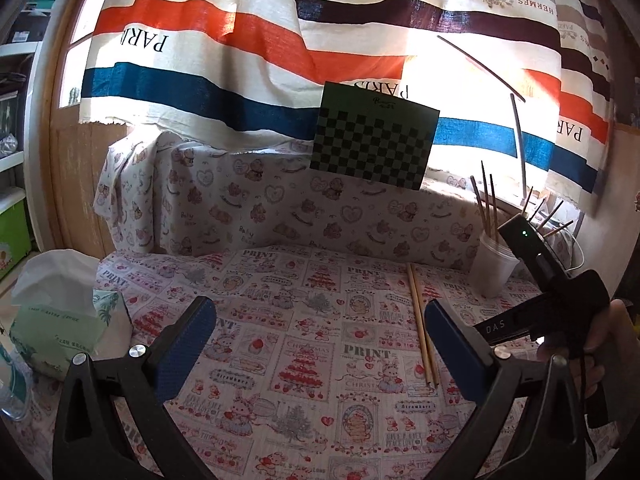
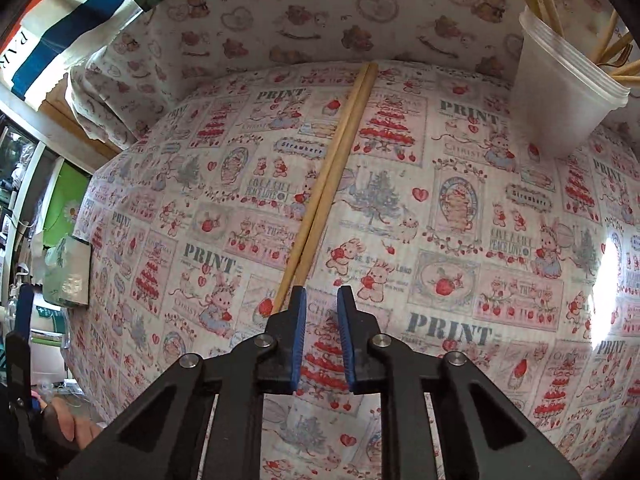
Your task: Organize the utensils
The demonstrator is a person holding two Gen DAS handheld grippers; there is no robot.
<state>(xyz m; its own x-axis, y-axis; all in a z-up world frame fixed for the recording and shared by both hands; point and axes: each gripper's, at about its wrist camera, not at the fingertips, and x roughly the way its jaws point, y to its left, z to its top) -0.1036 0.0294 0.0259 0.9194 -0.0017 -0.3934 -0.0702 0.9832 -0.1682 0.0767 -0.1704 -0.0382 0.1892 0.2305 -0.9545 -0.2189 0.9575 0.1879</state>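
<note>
A pair of wooden chopsticks [image 2: 332, 168] lies side by side on the printed tablecloth; it also shows in the left wrist view [image 1: 422, 328]. A translucent plastic cup [image 2: 560, 92] holding several chopsticks stands at the back right, also seen in the left wrist view [image 1: 494, 268]. My right gripper [image 2: 322, 300] hovers low at the near ends of the pair, jaws narrowly apart and empty; the chopstick tips run under its left finger. My left gripper [image 1: 320, 320] is wide open and empty above the table, with the pair just inside its right finger. The right gripper's body shows in the left wrist view [image 1: 552, 280].
A green tissue box [image 1: 64, 332] sits at the table's left edge. A checkerboard card [image 1: 372, 140] leans on the cloth-covered back ledge under a striped curtain. A thin lamp arm [image 1: 520, 144] rises behind the cup. Shelves stand off to the left.
</note>
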